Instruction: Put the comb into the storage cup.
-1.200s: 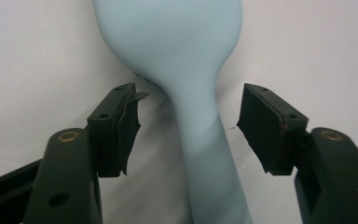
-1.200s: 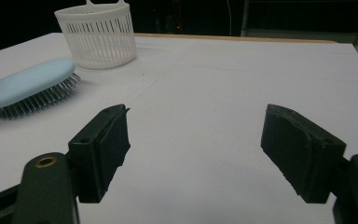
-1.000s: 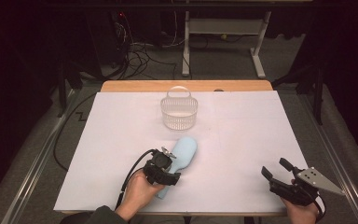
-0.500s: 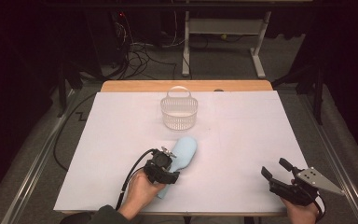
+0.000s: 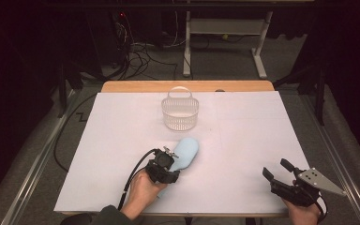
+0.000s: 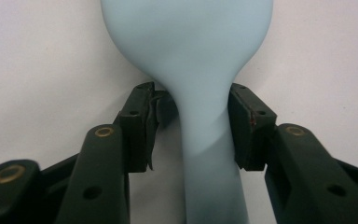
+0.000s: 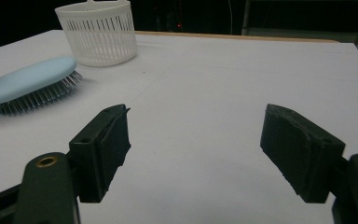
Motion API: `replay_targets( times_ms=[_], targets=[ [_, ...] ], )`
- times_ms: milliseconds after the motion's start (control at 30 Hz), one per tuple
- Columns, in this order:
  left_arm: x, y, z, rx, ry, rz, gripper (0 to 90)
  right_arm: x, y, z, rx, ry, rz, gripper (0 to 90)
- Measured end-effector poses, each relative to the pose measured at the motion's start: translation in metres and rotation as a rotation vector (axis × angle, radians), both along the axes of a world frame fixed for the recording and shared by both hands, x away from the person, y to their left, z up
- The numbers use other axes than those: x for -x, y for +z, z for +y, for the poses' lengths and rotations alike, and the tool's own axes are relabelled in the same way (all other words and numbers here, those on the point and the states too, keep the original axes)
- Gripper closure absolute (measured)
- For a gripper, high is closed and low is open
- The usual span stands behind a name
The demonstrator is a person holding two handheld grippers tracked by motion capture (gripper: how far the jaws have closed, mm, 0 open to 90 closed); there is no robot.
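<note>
The left tool [image 6: 193,128], jaws just closing around the pale-blue plastic hairbrush's [image 6: 191,56] narrow handle, isn't clamped yet; it's light, stiff, slippery.

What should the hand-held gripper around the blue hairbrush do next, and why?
Probably finish squeezing. The left hand-held gripper has been closing, and its jaws sit either side of the hairbrush handle, one with a small gap left. Then lift, perhaps toward the basket.

Pale blue hairbrush [image 5: 186,152] with grey bristles; white slotted basket [image 5: 180,110] with a pattern of vertical slits; white table cover [image 5: 262,136] edged by light wood; black left gripper [image 5: 168,157]; black right gripper [image 5: 276,171] with brass-coloured pins.
</note>
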State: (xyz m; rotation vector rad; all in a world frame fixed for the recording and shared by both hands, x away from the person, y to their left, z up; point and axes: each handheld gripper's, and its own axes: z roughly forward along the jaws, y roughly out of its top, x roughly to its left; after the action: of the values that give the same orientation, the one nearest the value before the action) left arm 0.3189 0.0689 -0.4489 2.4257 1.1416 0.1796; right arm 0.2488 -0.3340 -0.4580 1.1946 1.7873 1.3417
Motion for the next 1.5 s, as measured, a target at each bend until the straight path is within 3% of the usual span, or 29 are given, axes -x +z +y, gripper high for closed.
replay_targets(
  times_ms=[600,1267,1500],
  targets=[
    [-0.0012,0.0015,-0.0019,-0.035,-0.030,-0.004,66.8,0.0006,0.0004,0.0000,0.005,0.002,-0.004,24.9],
    [0.0006,0.0014,-0.0003,-0.031,-0.066,-0.026,69.0,-0.0005,-0.0006,0.0000,0.010,0.006,0.004,25.4],
    [0.0022,0.0019,-0.0005,-0.022,-0.093,-0.017,69.2,-0.0007,-0.0008,-0.0003,0.006,0.006,0.002,25.4]
  ],
)
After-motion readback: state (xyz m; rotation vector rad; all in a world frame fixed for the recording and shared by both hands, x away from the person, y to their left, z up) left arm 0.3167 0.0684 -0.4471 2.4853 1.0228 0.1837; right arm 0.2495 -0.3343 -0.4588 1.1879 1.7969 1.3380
